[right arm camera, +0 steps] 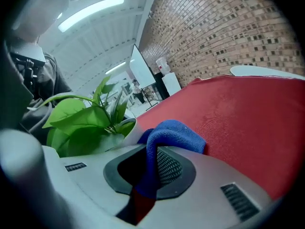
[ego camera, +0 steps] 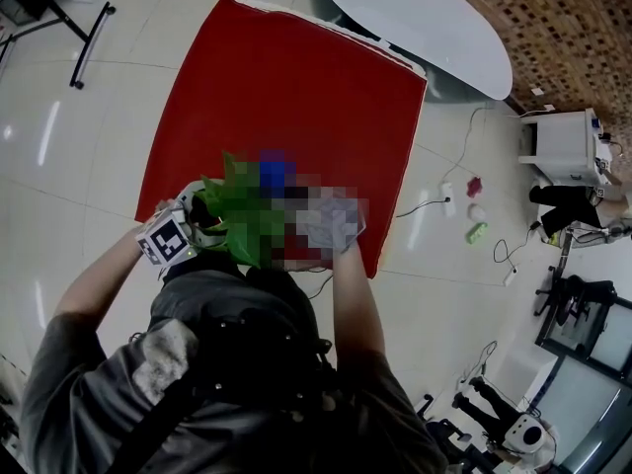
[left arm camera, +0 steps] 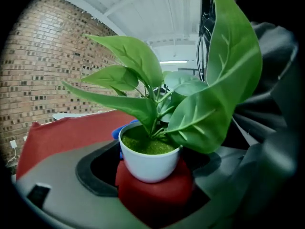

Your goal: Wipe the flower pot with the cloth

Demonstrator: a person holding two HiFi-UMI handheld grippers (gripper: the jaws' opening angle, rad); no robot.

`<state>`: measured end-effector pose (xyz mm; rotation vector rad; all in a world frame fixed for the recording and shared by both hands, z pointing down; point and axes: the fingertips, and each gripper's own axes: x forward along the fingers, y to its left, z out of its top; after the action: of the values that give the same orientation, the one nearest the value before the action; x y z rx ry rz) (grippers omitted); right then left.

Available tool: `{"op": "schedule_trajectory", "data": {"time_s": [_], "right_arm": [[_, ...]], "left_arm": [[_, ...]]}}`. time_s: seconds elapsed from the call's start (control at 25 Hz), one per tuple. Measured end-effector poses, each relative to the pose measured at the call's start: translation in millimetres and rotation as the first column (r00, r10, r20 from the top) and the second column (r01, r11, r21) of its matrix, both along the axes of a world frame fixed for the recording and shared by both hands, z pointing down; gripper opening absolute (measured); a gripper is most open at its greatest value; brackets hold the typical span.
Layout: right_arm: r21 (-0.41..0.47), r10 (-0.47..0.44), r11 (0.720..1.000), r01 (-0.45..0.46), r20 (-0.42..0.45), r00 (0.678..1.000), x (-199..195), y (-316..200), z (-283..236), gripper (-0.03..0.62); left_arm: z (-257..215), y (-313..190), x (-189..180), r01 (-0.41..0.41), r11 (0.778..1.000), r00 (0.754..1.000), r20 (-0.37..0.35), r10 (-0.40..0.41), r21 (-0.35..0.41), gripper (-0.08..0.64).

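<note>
A small white flower pot [left arm camera: 150,161] with a green leafy plant [left arm camera: 190,99] is held in my left gripper [left arm camera: 151,185], whose jaws are shut on the pot's lower part. In the head view the plant [ego camera: 242,215] shows under a mosaic patch next to the left gripper [ego camera: 178,233]. My right gripper [right arm camera: 147,175] is shut on a blue cloth [right arm camera: 171,137], which drapes over its jaws and lies close beside the pot [right arm camera: 125,128]. The cloth [ego camera: 275,173] is a blue spot just beyond the plant in the head view. The right gripper [ego camera: 331,220] is blurred there.
A red mat [ego camera: 286,107] covers the tiled floor beneath both grippers. A white oval table [ego camera: 415,18] stands beyond it. Small items and cables [ego camera: 474,210] lie on the floor to the right, with white equipment [ego camera: 563,146] and a brick wall [ego camera: 553,18] farther off.
</note>
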<state>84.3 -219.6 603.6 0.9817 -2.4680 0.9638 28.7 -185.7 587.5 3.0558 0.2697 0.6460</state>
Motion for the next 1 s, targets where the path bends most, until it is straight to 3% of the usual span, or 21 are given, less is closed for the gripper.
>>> {"op": "schedule_trajectory", "data": {"time_s": [0.2, 0.64, 0.8, 1.0], "right_arm": [[0.007, -0.013, 1.000, 0.014, -0.118, 0.993, 0, 0, 16, 0.058], [0.031, 0.071, 0.997, -0.067, -0.123, 0.990, 3, 5, 21, 0.058], [0.046, 0.108, 0.994, -0.103, -0.135, 0.985, 4, 8, 18, 0.058], [0.071, 0.198, 0.979, -0.189, -0.155, 0.968, 22, 27, 12, 0.058]], "left_arm": [[0, 1, 2, 0.008, 1.000, 1.000, -0.002, -0.008, -0.004, 0.448], [3, -7, -13, 0.139, 0.990, 0.990, 0.024, -0.138, -0.020, 0.448], [3, -14, -33, 0.245, 0.969, 0.969, 0.036, -0.244, -0.027, 0.446], [8, -15, -58, 0.394, 0.919, 0.918, 0.056, -0.392, -0.030, 0.445]]}}
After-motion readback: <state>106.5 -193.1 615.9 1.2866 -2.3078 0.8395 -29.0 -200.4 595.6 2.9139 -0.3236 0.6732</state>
